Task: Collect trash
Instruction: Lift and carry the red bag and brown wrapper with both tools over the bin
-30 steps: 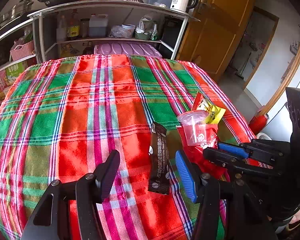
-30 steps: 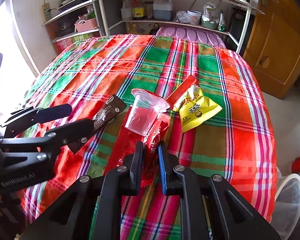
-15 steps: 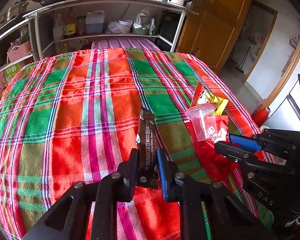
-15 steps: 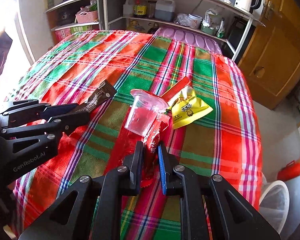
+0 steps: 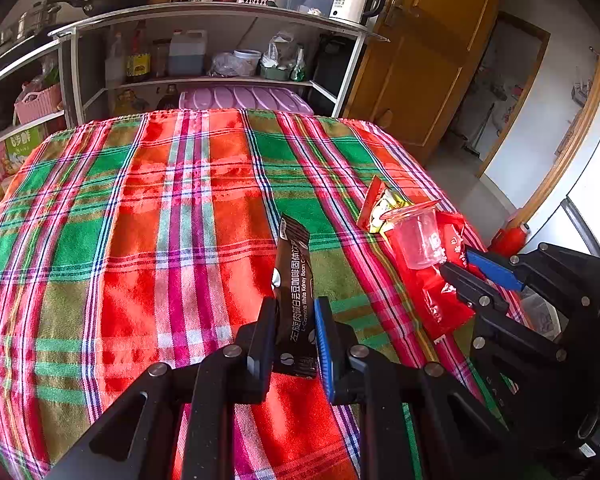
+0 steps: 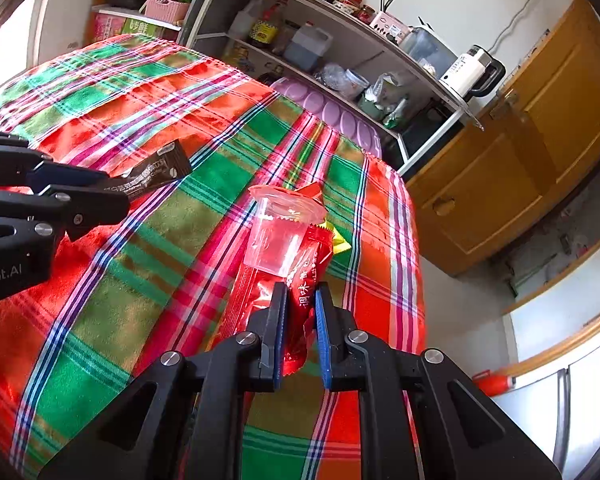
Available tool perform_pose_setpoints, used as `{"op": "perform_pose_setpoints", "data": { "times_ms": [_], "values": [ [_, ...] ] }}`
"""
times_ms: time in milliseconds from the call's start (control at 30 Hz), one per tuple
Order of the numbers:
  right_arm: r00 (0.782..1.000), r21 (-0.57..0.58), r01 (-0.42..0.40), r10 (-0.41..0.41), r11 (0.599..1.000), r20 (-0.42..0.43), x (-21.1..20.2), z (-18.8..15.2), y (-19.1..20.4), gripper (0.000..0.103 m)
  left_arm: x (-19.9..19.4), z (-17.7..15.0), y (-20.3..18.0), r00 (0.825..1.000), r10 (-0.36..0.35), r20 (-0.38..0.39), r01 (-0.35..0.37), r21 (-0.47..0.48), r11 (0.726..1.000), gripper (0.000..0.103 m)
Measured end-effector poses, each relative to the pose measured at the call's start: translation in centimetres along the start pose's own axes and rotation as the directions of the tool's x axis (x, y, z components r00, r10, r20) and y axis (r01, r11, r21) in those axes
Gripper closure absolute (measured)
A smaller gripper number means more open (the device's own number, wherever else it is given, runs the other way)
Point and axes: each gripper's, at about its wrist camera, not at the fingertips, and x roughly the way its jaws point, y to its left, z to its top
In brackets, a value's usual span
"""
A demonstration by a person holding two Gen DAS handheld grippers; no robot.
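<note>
Plaid cloth (image 5: pixel 140 240) covers the table. My right tongs (image 6: pixel 300 332) clamp the red bag (image 6: pixel 296 300), clear cup (image 6: pixel 280 232) lying on its far end, yellow packet (image 5: pixel 384 208) just behind. My left tongs (image 5: pixel 296 340) clamp the black sachet (image 5: pixel 294 280), near end pinched, rest flat on cloth.

The left tool (image 5: pixel 296 344) is a matte black plastic frame with triangular cut-outs and round silver screw heads at its pivots. One finger carries a ribbed blue pad (image 5: pixel 325 350); the other finger is plain black. The right tool (image 6: pixel 298 336) has the same build. White lettering ending "bot.AI" marks the left tool's side in the right wrist view.
</note>
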Motion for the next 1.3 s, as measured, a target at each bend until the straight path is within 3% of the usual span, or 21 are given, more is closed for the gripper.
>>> {"op": "perform_pose_setpoints", "data": {
  "times_ms": [167,233,267,367,467,567,600,667,1033,1133,1167,1233,1300],
  "values": [
    [1.0,-0.001,0.028,-0.028,1.0,0.015,-0.7,-0.5,-0.3,0.089,-0.6,-0.1,-0.5,1.0,-0.007,0.011,0.007,-0.004,1.0,0.084],
    [0.99,-0.053,0.133,-0.13,0.99,0.051,-1.3,-0.8,0.1,0.089,-0.8,-0.2,-0.7,1.0,-0.01,0.015,0.01,-0.005,1.0,0.084],
    [0.987,-0.068,0.149,-0.145,0.986,0.063,-1.4,-0.9,0.4,0.089,-0.9,-0.3,-0.7,1.0,-0.01,0.017,0.01,-0.006,1.0,0.084],
    [0.994,-0.021,0.104,-0.103,0.994,0.045,-1.3,-1.2,-0.3,0.09,-1.3,-0.4,-0.9,1.0,-0.014,0.02,0.014,-0.012,1.0,0.084],
    [0.992,0.008,0.115,-0.115,0.993,0.058,-1.5,-1.9,-0.8,0.09,-1.6,-0.7,-1.3,1.0,-0.019,0.025,0.02,-0.011,1.0,0.084],
    [0.997,0.11,0.03,-0.037,0.994,0.062,-1.9,-2.7,-2.1,0.09,-1.9,-0.8,-1.7,0.999,-0.021,0.027,0.021,-0.006,1.0,0.084],
    [0.997,0.173,-0.037,0.024,0.984,0.076,-2.0,-3.1,-3.1,0.09,-2.1,-0.9,-1.8,0.999,-0.023,0.029,0.024,-0.005,1.0,0.084],
    [0.994,0.252,-0.094,0.076,0.963,0.08,-2.0,-3.9,-4.4,0.09,-2.3,-1.0,-2.0,0.999,-0.023,0.031,0.024,-0.007,1.0,0.084],
    [0.973,0.375,-0.228,0.195,0.899,0.124,-2.9,-6.2,-6.6,0.09,-3.2,-1.1,-4.0,0.998,-0.048,0.046,0.048,0.008,0.999,0.084],
    [0.962,0.362,-0.273,0.25,0.891,0.112,-2.6,-6.5,-6.4,0.09,-3.3,-1.2,-4.8,0.997,-0.055,0.046,0.054,0.02,0.998,0.084],
    [0.966,0.328,-0.259,0.243,0.909,0.09,-2.3,-6.4,-5.7,0.09,-3.3,-1.2,-4.9,0.997,-0.059,0.047,0.058,0.022,0.998,0.084],
    [0.989,0.211,-0.148,0.144,0.966,0.032,-2.3,-5.9,-3.9,0.09,-3.3,-1.3,-5.2,0.997,-0.061,0.048,0.06,0.021,0.998,0.084],
    [0.994,0.157,-0.099,0.091,0.983,0.058,-3.0,-5.3,-2.8,0.09,-3.4,-1.4,-5.1,0.997,-0.059,0.049,0.058,0.013,0.998,0.084]
  ]
}}
